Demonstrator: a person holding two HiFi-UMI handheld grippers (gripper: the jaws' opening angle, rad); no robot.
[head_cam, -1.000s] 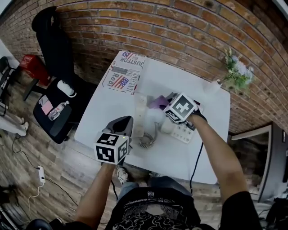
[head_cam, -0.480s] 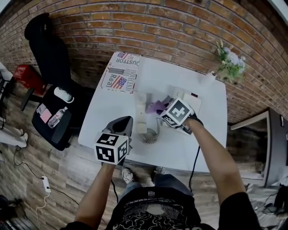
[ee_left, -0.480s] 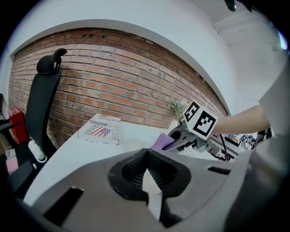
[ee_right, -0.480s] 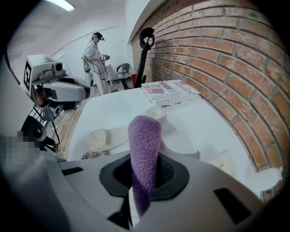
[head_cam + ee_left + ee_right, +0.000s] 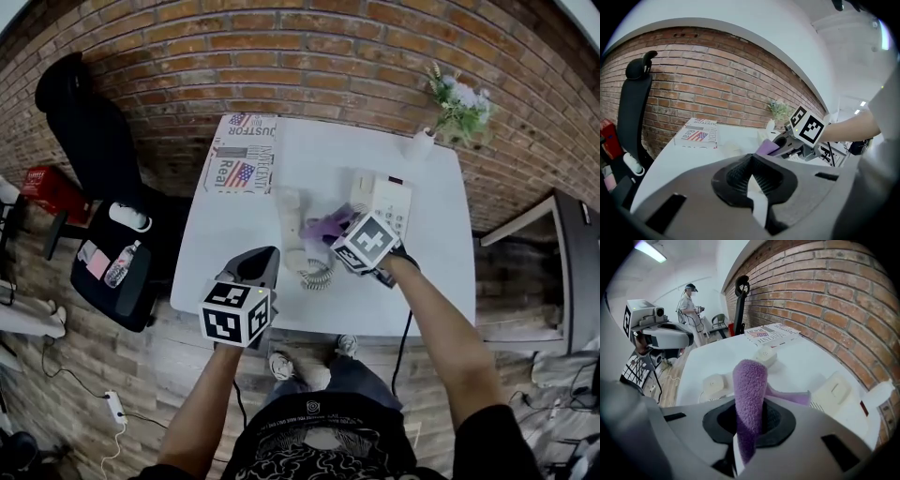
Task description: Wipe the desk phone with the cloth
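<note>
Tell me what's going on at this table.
A person stands at a white table with a gripper in each hand. The right gripper is shut on a purple cloth and holds it low between the desk phone's base and its handset, which lies off the base on the table. The left gripper hangs near the table's front edge, jaws together, with nothing between them.

Head view looks steeply down; both gripper views (low, close) share the white table.
</note>
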